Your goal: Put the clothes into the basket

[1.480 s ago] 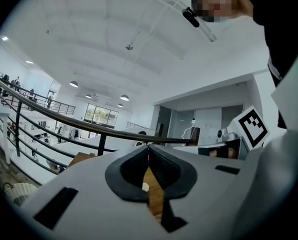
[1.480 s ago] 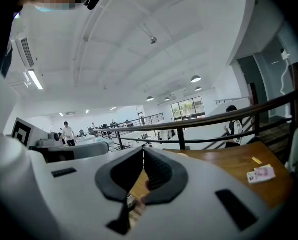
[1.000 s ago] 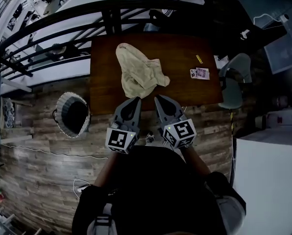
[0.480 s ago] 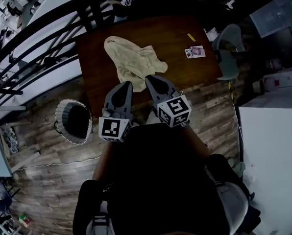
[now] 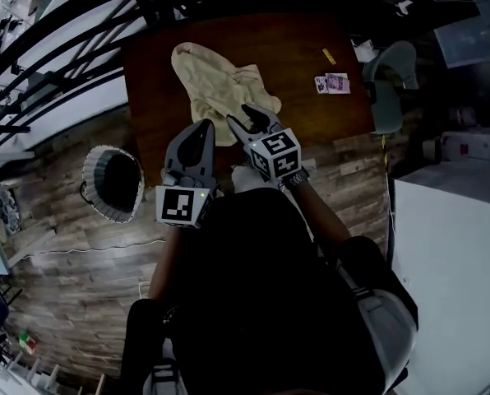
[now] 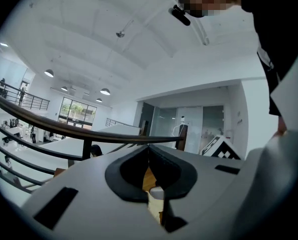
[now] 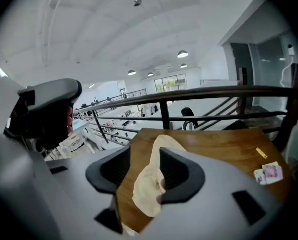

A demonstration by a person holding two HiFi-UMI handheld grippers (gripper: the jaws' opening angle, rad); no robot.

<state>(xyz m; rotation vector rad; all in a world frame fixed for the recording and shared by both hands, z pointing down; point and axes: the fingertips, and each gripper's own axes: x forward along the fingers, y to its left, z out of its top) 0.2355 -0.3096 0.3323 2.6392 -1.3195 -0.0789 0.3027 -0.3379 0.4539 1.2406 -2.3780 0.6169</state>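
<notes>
A cream cloth (image 5: 212, 85) lies crumpled on the left half of the brown table (image 5: 311, 113). The woven basket (image 5: 112, 184) stands on the wooden floor to the left of the table, dark inside. My right gripper (image 5: 247, 120) tilts down over the cloth's near edge. Its jaws have just been opening and stand apart. In the right gripper view the cloth (image 7: 148, 189) shows in the gap of the right gripper (image 7: 144, 171), with no pad pressing on it. My left gripper (image 5: 202, 128) sits level at the table's near edge, jaws together and empty.
A small printed card (image 5: 334, 82) and a yellow item (image 5: 330, 56) lie on the table's right side. A pale chair (image 5: 389, 89) stands at the right end. A dark railing (image 5: 64, 64) runs behind the table and to its left.
Both grippers have moved forward from the table's edge toward the cloth. The right one dipped down and its jaws parted over the cloth's near edge.
</notes>
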